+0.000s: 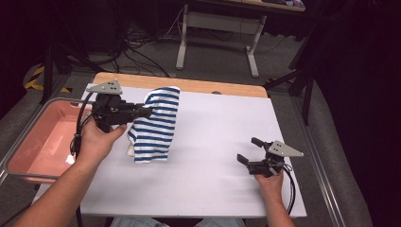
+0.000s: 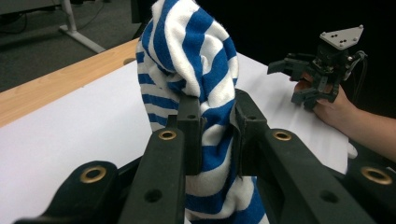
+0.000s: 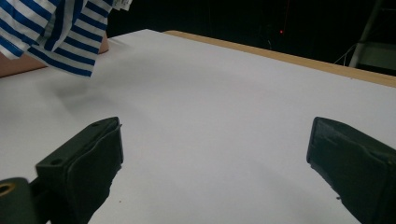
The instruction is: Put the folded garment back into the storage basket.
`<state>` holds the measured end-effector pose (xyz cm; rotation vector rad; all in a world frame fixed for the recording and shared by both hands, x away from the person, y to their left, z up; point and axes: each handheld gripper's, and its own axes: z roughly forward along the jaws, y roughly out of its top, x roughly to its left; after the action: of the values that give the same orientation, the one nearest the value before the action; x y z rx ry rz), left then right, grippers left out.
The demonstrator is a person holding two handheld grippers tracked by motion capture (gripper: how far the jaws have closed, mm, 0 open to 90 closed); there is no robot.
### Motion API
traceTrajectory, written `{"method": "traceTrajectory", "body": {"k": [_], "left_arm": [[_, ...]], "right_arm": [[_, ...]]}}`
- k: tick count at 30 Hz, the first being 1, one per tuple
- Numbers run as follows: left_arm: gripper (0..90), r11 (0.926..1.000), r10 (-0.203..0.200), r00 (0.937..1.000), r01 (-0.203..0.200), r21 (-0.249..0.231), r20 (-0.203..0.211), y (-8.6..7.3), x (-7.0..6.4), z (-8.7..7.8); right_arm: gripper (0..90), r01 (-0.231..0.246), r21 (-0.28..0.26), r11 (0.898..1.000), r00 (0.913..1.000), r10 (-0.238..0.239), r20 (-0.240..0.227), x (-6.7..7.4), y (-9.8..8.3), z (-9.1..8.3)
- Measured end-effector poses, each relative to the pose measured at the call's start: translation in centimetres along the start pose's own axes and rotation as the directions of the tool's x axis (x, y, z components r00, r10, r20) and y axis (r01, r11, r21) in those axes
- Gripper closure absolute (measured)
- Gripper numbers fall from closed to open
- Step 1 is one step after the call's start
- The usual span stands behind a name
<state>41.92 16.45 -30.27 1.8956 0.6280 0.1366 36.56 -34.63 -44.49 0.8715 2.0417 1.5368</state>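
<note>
A blue-and-white striped cloth (image 1: 156,123) hangs above the white table top (image 1: 217,127) at the left. My left gripper (image 1: 147,111) is shut on its upper part, and the rest drapes down with its lower edge near the table. In the left gripper view the cloth (image 2: 196,60) is pinched between the two black jaws and bunches up above them. My right gripper (image 1: 249,150) rests low at the table's right, jaws wide apart with nothing between them; the left gripper view shows it (image 2: 292,79) farther off. A corner of the cloth (image 3: 56,32) shows at the top left of the right gripper view.
A pink tray (image 1: 45,142) stands off the table's left edge. The table's far edge is a strip of bare wood (image 1: 189,85). Beyond it are the floor, cables and a desk frame (image 1: 217,28).
</note>
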Motion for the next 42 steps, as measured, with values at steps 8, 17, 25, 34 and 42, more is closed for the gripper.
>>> {"method": "traceTrajectory", "body": {"k": [8, 17, 25, 34, 42], "left_arm": [[76.9, 1.0000, -0.004, 0.9989, 0.005, 0.004, -0.047, 0.1, 1.1, -3.1], [76.9, 0.9994, -0.026, 0.9958, 0.024, -0.026, -0.088, -0.5, 2.1, -6.3], [76.9, 0.9987, -0.042, 0.9887, 0.038, -0.033, -0.144, -1.2, 2.8, -8.6], [76.9, 0.9976, -0.060, 0.9779, 0.052, -0.045, -0.200, -2.0, 3.5, -11.6], [76.9, 0.9962, -0.075, 0.9697, 0.063, -0.061, -0.232, -2.6, 3.9, -13.8]], "right_arm": [[4.1, 0.001, 0.002, 1.000, 1.0000, -0.001, -0.001, 0.0, 0.0, 0.0], [4.1, 0.005, 0.005, 1.000, 1.0000, -0.005, -0.003, 0.1, 0.0, 0.1], [4.1, 0.007, 0.004, 1.000, 1.0000, -0.007, -0.007, 0.1, 0.0, 0.1], [3.9, 0.008, 0.006, 1.000, 1.0000, -0.008, -0.002, 0.1, 0.0, 0.0], [3.9, 0.009, 0.006, 1.000, 1.0000, -0.009, -0.003, 0.1, 0.0, 0.0]]}}
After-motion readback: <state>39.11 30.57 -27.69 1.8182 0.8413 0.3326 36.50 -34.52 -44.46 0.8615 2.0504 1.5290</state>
